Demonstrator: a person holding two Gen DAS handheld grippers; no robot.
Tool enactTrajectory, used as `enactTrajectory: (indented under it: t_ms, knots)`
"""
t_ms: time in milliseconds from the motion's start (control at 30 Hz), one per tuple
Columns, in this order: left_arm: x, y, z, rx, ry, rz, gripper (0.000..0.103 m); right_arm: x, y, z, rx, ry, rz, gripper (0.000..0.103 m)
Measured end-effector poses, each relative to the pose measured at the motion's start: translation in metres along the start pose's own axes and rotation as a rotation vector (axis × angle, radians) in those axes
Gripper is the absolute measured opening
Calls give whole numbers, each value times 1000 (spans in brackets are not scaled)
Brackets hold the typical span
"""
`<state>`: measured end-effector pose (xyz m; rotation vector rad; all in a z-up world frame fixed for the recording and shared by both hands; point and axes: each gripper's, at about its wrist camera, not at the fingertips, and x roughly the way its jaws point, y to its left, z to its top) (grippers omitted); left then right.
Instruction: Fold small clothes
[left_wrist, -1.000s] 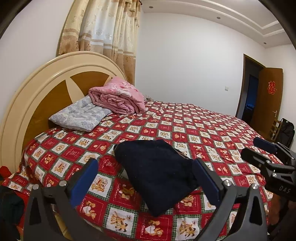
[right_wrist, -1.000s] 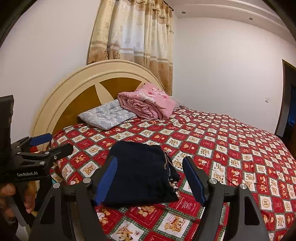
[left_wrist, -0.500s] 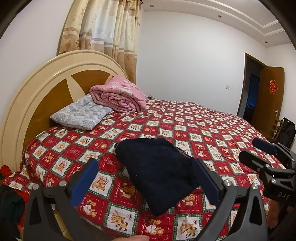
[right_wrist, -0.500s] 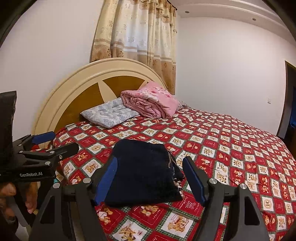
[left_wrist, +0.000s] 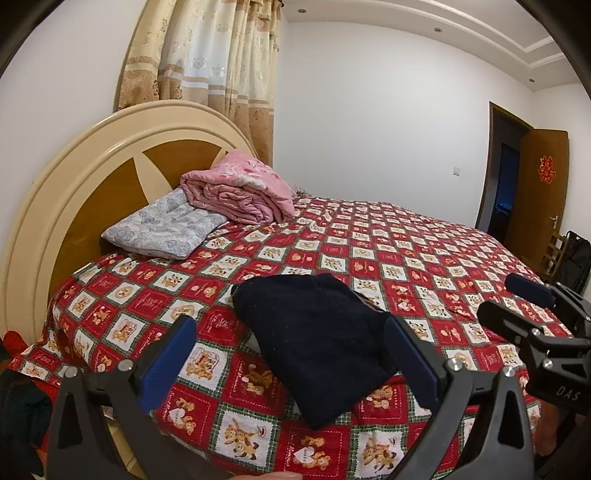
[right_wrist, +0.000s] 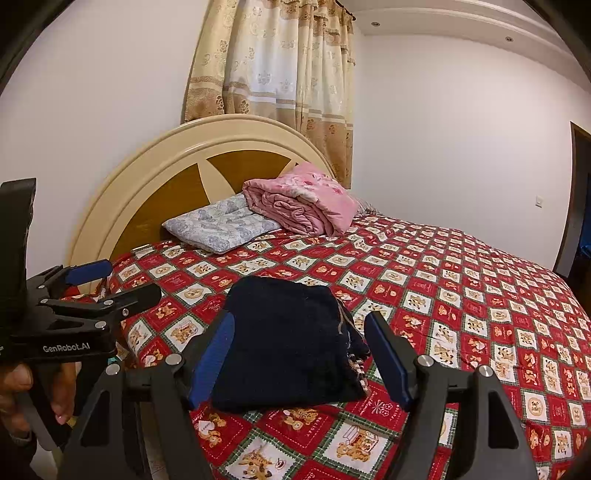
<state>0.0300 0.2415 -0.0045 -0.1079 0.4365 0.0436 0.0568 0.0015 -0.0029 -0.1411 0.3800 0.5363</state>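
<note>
Lying folded: one dark garment (left_wrist: 314, 339), two spread grippers (left_wrist: 291, 354) (right_wrist: 301, 354)

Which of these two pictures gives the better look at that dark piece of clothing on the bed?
The right wrist view: the dark garment sits centred between the open right gripper, its layered edge with striped trim visible. In the left wrist view the garment lies at an angle, a corner hidden behind a finger of the open left gripper.

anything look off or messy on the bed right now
Nothing much stands out. The dark garment lies folded on the bedspread, though striped fabric pokes out unevenly along its right edge. Both tools are open and clear of it.
</note>
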Motion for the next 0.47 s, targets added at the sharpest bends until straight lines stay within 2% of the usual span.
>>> enactTrajectory:
  t_ms: [467]
  knots:
    - [2,-1,-2,20,-12,12,103,1,3,-2,-4,0,2,74]
